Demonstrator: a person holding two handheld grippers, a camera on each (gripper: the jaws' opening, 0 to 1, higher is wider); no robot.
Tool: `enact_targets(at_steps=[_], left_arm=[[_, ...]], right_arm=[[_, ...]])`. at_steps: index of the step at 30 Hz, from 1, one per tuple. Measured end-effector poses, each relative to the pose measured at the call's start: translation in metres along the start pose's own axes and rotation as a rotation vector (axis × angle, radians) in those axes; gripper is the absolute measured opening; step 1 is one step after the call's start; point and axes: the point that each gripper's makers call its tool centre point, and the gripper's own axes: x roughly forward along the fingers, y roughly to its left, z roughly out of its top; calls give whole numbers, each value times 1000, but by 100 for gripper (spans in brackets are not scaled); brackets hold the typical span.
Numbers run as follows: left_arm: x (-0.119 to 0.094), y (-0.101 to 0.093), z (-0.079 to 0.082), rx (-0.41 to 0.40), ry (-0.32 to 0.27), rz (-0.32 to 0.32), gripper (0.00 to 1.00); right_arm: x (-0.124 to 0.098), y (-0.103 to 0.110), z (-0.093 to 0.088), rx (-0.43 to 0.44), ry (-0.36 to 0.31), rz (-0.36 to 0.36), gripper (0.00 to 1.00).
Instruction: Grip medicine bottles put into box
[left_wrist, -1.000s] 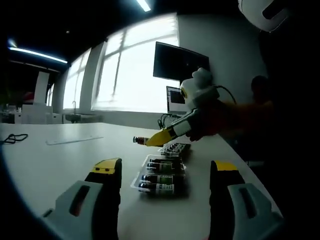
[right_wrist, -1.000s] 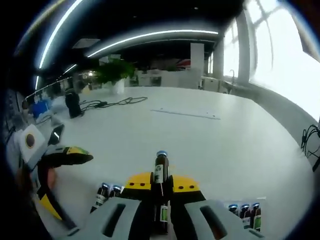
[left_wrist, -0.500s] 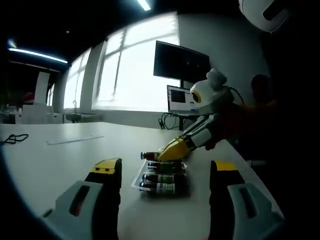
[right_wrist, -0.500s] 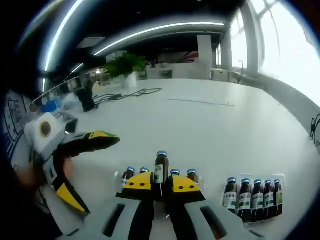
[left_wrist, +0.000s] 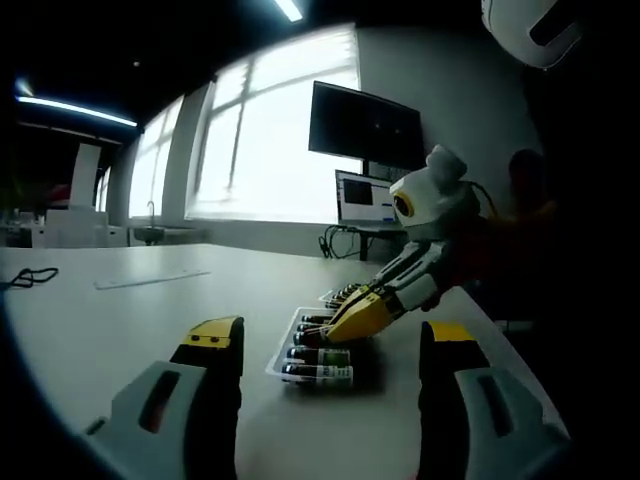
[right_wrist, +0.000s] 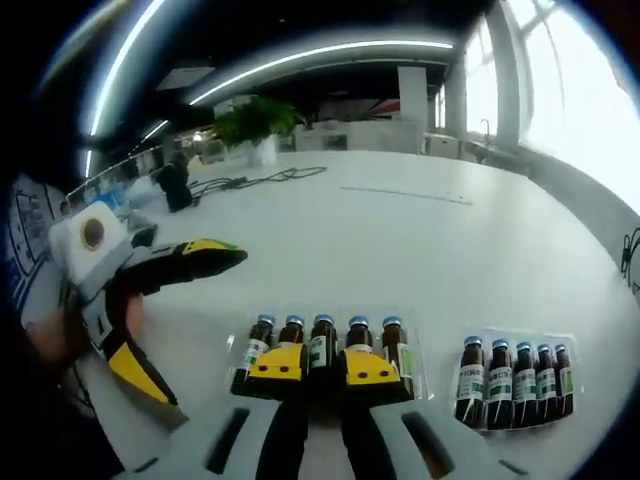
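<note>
The right gripper (right_wrist: 322, 367), jaws clenched on a medicine bottle (right_wrist: 321, 345), sets it into the clear box (right_wrist: 237, 350) between its neighbours; releasing should wait until it rests flat. The left gripper (left_wrist: 330, 352) waits, jaws released.

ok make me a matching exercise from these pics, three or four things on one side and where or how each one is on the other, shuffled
Things:
1. right claw
2. left claw
3. clear tray
4. potted plant

States or places:
A. far back on the white table
B. open, hovering short of the bottles
C. shut on the middle bottle of a row of five
D. holds five bottles side by side, off to the right in the right gripper view

Pairs: 1-C, 2-B, 3-D, 4-A
</note>
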Motion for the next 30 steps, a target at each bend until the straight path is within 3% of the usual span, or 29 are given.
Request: enact_targets(at_steps=[3, 10, 19, 30], left_arm=[[-1, 0, -1, 1, 1, 0, 64], [0, -1, 0, 2, 3, -1, 64], [0, 0, 0, 2, 2, 4, 64], [0, -1, 0, 3, 1, 2, 64]], right_arm=[[0, 0, -1, -13, 3, 1, 8], [-9, -9, 21, -9, -68, -21, 8], [-2, 1, 9, -77, -40, 1, 0], [-4, 0, 11, -89, -45, 0, 0]])
